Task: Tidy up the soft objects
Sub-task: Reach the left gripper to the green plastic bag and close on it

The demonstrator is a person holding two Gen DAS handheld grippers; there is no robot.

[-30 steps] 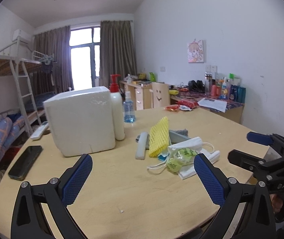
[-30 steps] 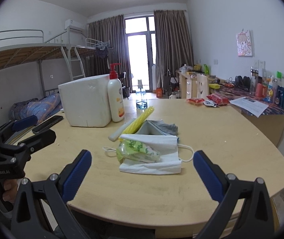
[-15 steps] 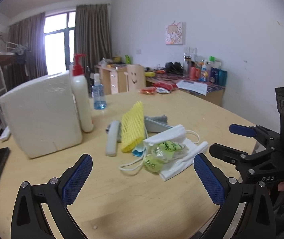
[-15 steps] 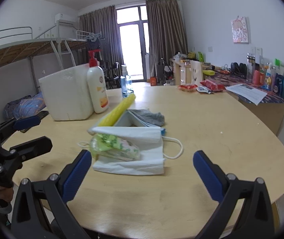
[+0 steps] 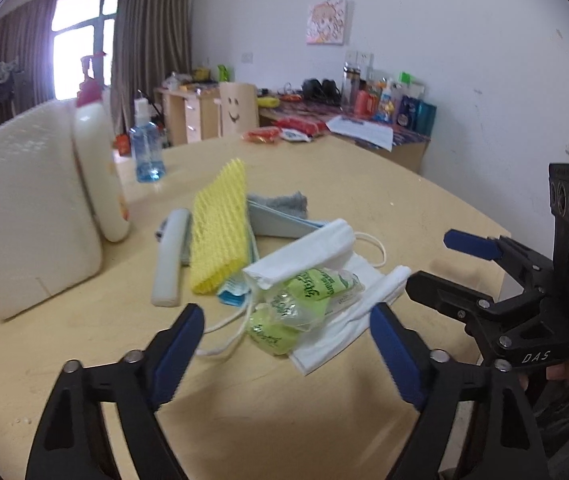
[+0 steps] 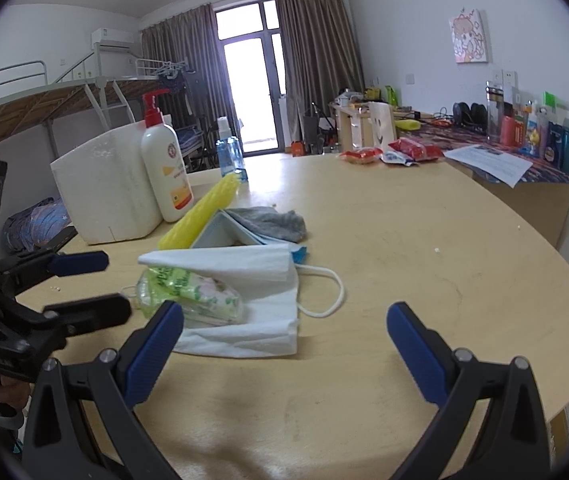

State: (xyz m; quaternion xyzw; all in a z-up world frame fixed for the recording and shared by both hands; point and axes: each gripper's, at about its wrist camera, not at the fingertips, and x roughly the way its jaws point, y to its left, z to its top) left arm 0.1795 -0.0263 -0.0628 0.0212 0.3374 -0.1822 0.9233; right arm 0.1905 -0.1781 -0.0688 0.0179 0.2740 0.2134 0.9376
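A heap of soft things lies on the round wooden table [image 5: 424,208]. In it are a white face mask [image 5: 312,248] with ear loops, green tissue packs [image 5: 308,292] in clear wrap, a yellow foam net [image 5: 220,232] and a grey cloth [image 5: 280,202]. My left gripper [image 5: 284,320] points down at the green packs [image 6: 192,288]. Its jaws are closing, stop just short of the packs and touch nothing. My right gripper [image 6: 284,316] is open over bare table, its left finger beside the white mask [image 6: 244,264]. Each gripper also shows in the other's view: the right gripper [image 5: 436,262] and the left gripper [image 6: 100,286].
A white foam box [image 5: 24,220], a lotion pump bottle [image 5: 96,168] and a small blue bottle [image 5: 146,156] stand behind the heap on the left. A white foam stick [image 5: 170,256] lies beside the net. Snack packets [image 6: 384,154] sit at the far rim. The table edge curves close on the right.
Both grippers have come closer to the heap. The left one has swung right and tipped down toward the green packs, and its jaws now stand narrower.
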